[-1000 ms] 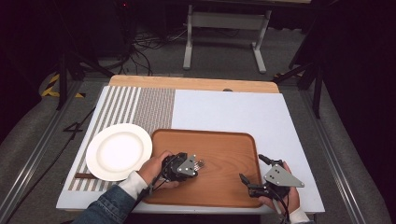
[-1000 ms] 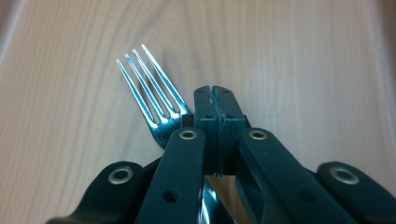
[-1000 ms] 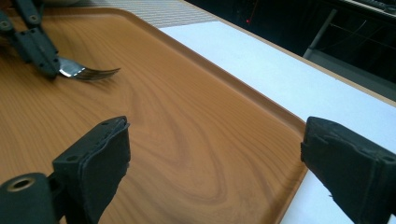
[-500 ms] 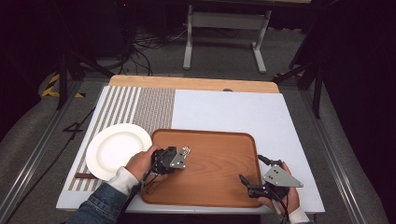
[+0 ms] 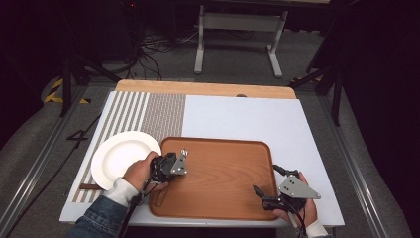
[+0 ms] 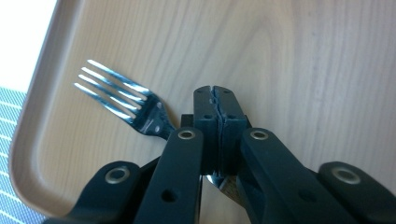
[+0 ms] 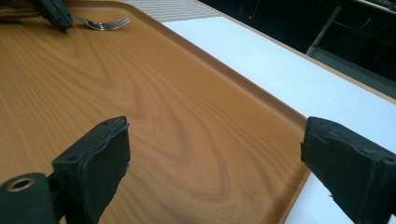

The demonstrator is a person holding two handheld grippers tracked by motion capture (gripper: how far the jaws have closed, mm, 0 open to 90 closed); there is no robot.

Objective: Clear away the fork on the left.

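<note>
A metal fork (image 6: 121,100) hangs just above the left part of a wooden tray (image 5: 223,168). My left gripper (image 5: 177,162) is shut on the fork's neck, and the tines (image 5: 183,151) point toward the tray's far left corner. In the left gripper view the two jaws meet at my left gripper (image 6: 217,100), with the handle hidden under them. My right gripper (image 5: 265,178) stands open over the tray's front right corner. Nothing lies between the pads of my right gripper (image 7: 215,135). The right gripper view shows the fork (image 7: 100,22) and the left gripper (image 7: 56,14) at the far end of the tray.
A white plate (image 5: 121,158) lies on a striped placemat (image 5: 158,114) just left of the tray. A brown stick-like handle (image 5: 89,187) pokes out at the plate's front left. A white table cover (image 5: 247,119) stretches behind the tray to a wooden table edge (image 5: 203,88).
My left gripper has carried the fork leftward and slightly away from me across the tray, toward the tray's left rim and the plate. The right gripper has stayed put and open.
</note>
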